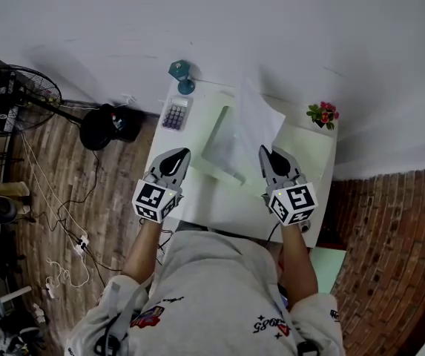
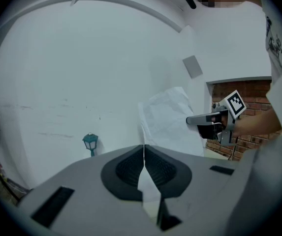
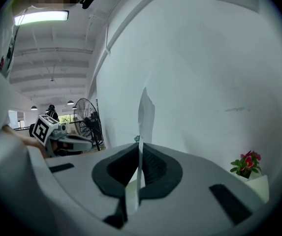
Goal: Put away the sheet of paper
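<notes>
Closest in, the left gripper [image 1: 175, 158] and right gripper [image 1: 268, 158] are both clamped fully down on the sheet of paper [image 1: 253, 124], each pinching an edge. That holds it up off the white desk [image 1: 219, 199]. So the pickup looks done to me. What's left, I'd guess, is getting it into what looks like a pale green folder [image 1: 305, 150] underneath and letting go. The calculator [image 1: 175, 114] and flower pot [image 1: 323, 115] sit off to the sides.
</notes>
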Available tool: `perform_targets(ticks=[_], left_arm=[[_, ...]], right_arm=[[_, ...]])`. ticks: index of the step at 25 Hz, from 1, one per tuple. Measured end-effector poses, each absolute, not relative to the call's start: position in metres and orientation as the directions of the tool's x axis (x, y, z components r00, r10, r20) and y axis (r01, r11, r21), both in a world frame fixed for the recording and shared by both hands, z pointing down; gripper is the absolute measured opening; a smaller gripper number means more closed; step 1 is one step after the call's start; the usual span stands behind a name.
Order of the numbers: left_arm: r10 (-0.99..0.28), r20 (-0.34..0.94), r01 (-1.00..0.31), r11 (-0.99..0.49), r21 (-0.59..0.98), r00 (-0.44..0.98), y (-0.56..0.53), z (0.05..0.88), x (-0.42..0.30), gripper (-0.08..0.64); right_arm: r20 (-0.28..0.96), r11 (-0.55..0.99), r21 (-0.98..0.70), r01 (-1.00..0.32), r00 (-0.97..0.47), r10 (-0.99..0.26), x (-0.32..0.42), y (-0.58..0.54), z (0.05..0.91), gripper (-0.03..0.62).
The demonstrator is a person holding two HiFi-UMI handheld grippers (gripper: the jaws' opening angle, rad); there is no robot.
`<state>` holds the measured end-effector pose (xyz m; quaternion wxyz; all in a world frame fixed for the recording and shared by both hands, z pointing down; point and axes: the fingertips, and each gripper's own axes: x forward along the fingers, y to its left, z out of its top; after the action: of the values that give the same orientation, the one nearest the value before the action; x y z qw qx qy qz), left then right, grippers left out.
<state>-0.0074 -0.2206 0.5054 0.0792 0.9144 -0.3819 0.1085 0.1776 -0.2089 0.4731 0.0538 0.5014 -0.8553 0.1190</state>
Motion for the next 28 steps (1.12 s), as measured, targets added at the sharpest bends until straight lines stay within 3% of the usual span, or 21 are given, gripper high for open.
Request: perform_targets(ticks=[4, 9, 16, 22, 28], left_arm=[[-0.701, 0.269, -0.739, -0.671, 0.066, 0.66, -0.215, 0.51, -0.02, 0.025], [-0.715, 0.278, -0.756, -0.651, 0.071, 0.641, -0.209, 0.514, -0.029, 0.025], [-0.719, 0.295, -0.765, -0.64, 0.072, 0.629, -0.204, 0.519, -0.036, 0.025], [-0.716, 0.306, -0.765, -0.64, 0.072, 0.628, -0.201, 0.523, -0.032, 0.025], [-0.715, 0.321, -0.769, -0.636, 0.07, 0.621, -0.197, 0.527, -0.032, 0.025]], right_arm=[[0.231, 0.422, -0.306, -0.853, -0.497, -0.837, 0.187, -0.219, 0.51, 0.006], [0.447, 0.215, -0.443, -0.87, -0.423, -0.788, 0.219, -0.224, 0.608, 0.006], [0.679, 0.012, -0.384, -0.923, -0.291, -0.674, 0.256, -0.21, 0.688, 0.007], [0.747, -0.125, -0.405, -0.906, -0.249, -0.617, 0.275, -0.201, 0.716, 0.008], [0.797, -0.124, -0.352, -0.928, -0.228, -0.56, 0.285, -0.189, 0.736, 0.006]])
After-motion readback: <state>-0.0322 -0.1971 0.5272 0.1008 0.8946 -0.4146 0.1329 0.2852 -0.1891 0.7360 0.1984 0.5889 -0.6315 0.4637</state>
